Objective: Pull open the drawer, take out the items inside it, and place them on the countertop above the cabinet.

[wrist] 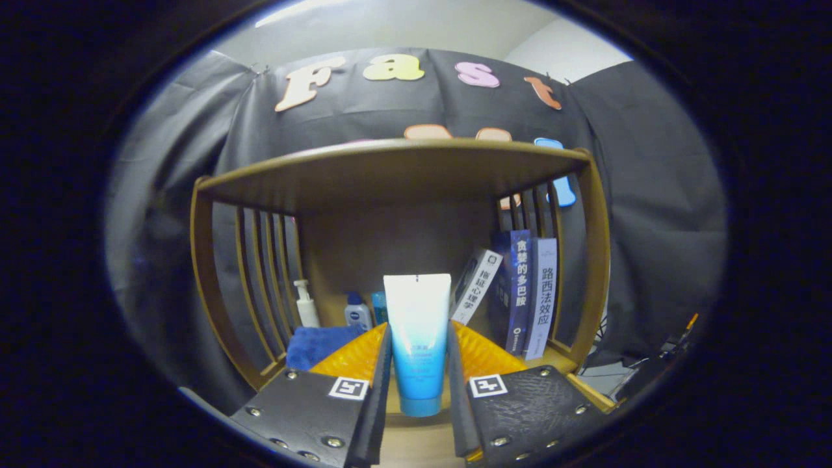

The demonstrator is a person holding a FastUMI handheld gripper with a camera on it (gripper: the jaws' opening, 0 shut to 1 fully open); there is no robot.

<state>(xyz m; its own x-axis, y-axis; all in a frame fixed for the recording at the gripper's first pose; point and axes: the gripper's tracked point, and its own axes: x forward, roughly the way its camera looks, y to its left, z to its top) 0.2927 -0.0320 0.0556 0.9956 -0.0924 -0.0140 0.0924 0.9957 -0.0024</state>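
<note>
1. The hand-held gripper (419,383) was pinching a white-to-blue gradient plastic tube (416,338). Both fingers pressed against the tube's sides, one on each flank.

2. The tube stood upright between the fingers, its flat crimped end uppermost and its blue cap end lowest. The cap hung just above the wooden tabletop (416,442) of the cabinet; whether it touched the surface could not be told.

3. The step in hand was judged to be the placement of the tube on the tabletop. To do it well, the tube needed to be lowered straight down until the cap bore on the wood, then the fingers spread evenly so that neither dragged it sideways.

4. A tube standing on a narrow cap was judged likely to topple. A slow release and a straight withdrawal back along the finger line were advisable.

5. Beyond the tube stood a brown wooden shelf unit with slatted sides (396,169). On its floor were a folded blue cloth (318,344), a white pump bottle (305,305), a small blue-capped bottle (357,312) and a row of upright and leaning books (523,292).

6. The set-down point was best kept near the fingers, well apart from the cloth and books.
</note>
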